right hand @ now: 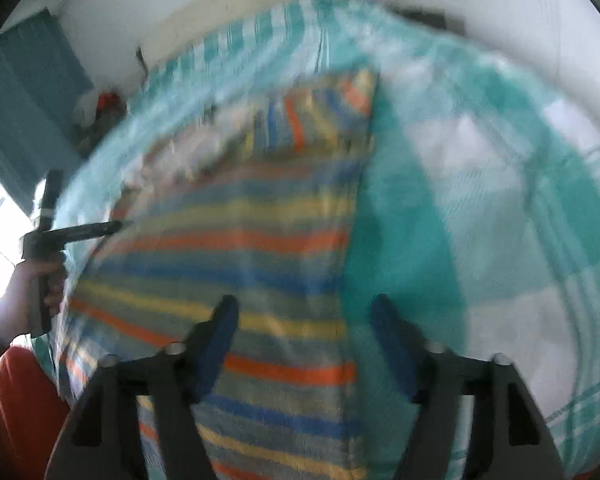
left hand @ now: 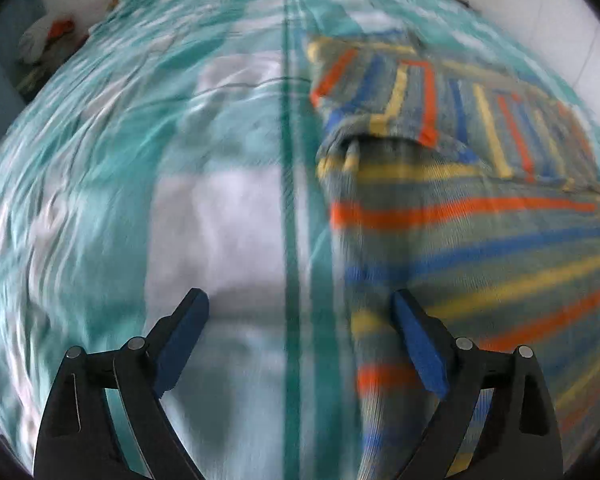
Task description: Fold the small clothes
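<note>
striped garment (left hand: 480, 216) on checked bedsheet (left hand: 220, 220), motion-blurred, lower edge cut off

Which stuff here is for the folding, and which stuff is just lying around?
For the folding:
- striped garment, spread on the bed
- left gripper, open, nothing between its fingers
- right gripper, open, above the garment's edge

Just lying around:
- teal checked bedsheet under the garment
- white and orange bundle beside the bed, too blurred to name

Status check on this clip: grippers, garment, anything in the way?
Left gripper open, nothing between its fingers. Right gripper open over the striped garment, not gripping. Garment partly folded on the teal checked bedsheet. Nothing in the way.
</note>
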`<action>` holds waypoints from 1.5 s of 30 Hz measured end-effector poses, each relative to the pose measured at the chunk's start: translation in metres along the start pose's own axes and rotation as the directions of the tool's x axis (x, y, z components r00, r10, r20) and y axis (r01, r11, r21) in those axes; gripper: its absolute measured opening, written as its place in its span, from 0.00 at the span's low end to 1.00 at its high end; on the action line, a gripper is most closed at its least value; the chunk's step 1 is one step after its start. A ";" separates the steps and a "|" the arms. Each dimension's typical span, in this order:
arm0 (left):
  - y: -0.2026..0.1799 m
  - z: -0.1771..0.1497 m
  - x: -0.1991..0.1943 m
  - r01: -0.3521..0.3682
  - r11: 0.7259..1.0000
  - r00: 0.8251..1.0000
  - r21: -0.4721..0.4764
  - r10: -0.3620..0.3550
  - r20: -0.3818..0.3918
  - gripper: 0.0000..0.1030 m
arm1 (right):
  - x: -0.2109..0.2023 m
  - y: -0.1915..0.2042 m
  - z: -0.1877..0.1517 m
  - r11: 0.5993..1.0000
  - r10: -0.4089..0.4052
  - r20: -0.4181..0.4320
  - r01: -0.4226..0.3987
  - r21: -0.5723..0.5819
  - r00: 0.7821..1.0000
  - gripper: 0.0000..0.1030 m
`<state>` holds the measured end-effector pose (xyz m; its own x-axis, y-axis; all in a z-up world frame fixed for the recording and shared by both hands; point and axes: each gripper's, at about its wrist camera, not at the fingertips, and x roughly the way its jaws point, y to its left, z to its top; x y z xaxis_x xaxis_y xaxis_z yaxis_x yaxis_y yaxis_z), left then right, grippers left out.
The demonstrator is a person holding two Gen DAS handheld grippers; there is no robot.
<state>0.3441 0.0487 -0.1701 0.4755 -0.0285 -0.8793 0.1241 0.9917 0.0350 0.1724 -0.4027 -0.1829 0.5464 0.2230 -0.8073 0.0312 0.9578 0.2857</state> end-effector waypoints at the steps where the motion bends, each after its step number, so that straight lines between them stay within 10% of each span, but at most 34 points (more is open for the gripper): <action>1: 0.003 -0.005 -0.010 0.001 1.000 1.000 -0.026 -0.001 -0.001 0.89 | 0.006 0.001 -0.003 1.000 -0.021 -0.030 0.021 -0.018 0.999 0.67; 6: -0.002 -0.043 -0.072 0.121 0.992 0.989 -0.029 -0.118 0.091 0.90 | -0.028 0.023 -0.004 0.989 -0.084 0.080 0.092 -0.114 0.993 0.67; 10: -0.039 -0.081 -0.082 0.216 0.969 0.970 0.121 -0.226 0.084 0.91 | -0.047 0.051 -0.011 0.987 0.068 0.088 -0.054 -0.152 0.994 0.67; 13: -0.063 -0.110 -0.055 0.162 0.962 0.986 0.218 -0.164 -0.008 0.92 | -0.030 0.059 -0.022 0.986 0.121 -0.040 -0.125 -0.110 0.992 0.65; 17: -0.057 -0.130 -0.050 0.174 0.967 0.982 0.188 -0.184 0.036 0.96 | 0.002 0.049 -0.050 0.991 -0.039 -0.182 0.014 -0.136 0.983 0.62; 45: -0.053 -0.135 -0.052 0.162 0.971 0.986 0.176 -0.168 0.016 1.00 | 0.000 0.060 -0.064 0.976 -0.084 -0.110 0.059 -0.209 0.990 0.67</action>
<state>0.1955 0.0144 -0.1900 0.4621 -0.1966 -0.8647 0.3510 0.9360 -0.0253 0.1206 -0.3338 -0.1985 0.4462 0.1605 -0.8804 -0.1122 0.9861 0.1229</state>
